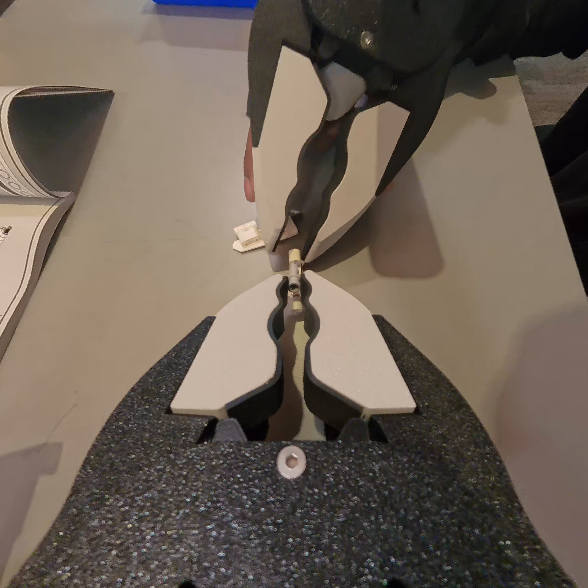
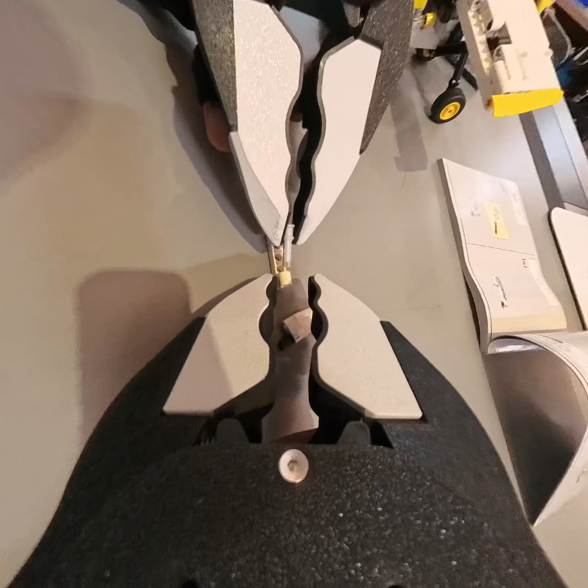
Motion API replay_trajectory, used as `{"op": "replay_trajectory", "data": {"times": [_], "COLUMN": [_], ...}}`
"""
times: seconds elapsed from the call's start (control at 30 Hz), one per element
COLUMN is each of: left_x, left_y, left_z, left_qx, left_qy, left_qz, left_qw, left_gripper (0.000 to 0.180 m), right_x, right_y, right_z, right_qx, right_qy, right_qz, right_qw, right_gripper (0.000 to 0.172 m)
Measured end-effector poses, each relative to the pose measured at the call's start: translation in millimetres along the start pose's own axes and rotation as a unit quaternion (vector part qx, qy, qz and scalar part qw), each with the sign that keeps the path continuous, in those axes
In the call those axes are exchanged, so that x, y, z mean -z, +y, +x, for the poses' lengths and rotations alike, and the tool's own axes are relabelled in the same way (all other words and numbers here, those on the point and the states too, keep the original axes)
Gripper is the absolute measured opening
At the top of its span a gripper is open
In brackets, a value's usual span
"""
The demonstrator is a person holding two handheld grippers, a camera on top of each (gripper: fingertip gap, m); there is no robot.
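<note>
Pin assembly (image 1: 294, 270), a small grey pin with a cream bush on its far end, is sitting pinched in the left tongs (image 1: 294, 278) at their tips. The right tongs (image 2: 291, 280) are standing released, tips flanking the bush without pressing it. A perforated beam (image 2: 276, 259) is lying just beside the pin. Judged risk: with only the tip pinch, a nudge from the open tongs could twist the pin free onto the surface (image 1: 143, 286). Count: two tongs, one pin, one bush, one beam, one loose white piece (image 1: 248, 238), two booklets (image 2: 496, 254).

Opposed close wrist views (shared tabletop (image 1: 127, 286))
</note>
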State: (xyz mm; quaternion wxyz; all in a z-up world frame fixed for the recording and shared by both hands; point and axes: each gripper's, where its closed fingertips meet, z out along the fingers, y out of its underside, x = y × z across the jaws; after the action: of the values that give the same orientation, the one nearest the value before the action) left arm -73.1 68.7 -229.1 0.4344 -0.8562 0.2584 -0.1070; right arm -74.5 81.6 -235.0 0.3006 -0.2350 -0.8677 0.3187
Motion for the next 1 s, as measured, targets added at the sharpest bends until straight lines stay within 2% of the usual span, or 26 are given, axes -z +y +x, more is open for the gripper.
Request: {"op": "replay_trajectory", "data": {"times": [0.13,1.0], "left_x": [-0.8,-5.5], "left_y": [1.3,-2.0], "left_z": [0.4,-3.6], "left_qx": [0.002,0.020], "left_qy": [0.003,0.008], "left_qz": [-0.005,-0.003], "left_qw": [1.000,1.000], "left_gripper": [0.007,0.007], "right_x": [-2.9,-2.1], "right_y": [1.6,5.4], "right_z": [-1.3,-1.4], "right_qx": [0.000,-0.055], "right_qy": [-0.015,-0.057], "right_qz": [-0.011,-0.005], "right_qw": [1.000,0.997], "right_gripper": [0.008,0.007]}}
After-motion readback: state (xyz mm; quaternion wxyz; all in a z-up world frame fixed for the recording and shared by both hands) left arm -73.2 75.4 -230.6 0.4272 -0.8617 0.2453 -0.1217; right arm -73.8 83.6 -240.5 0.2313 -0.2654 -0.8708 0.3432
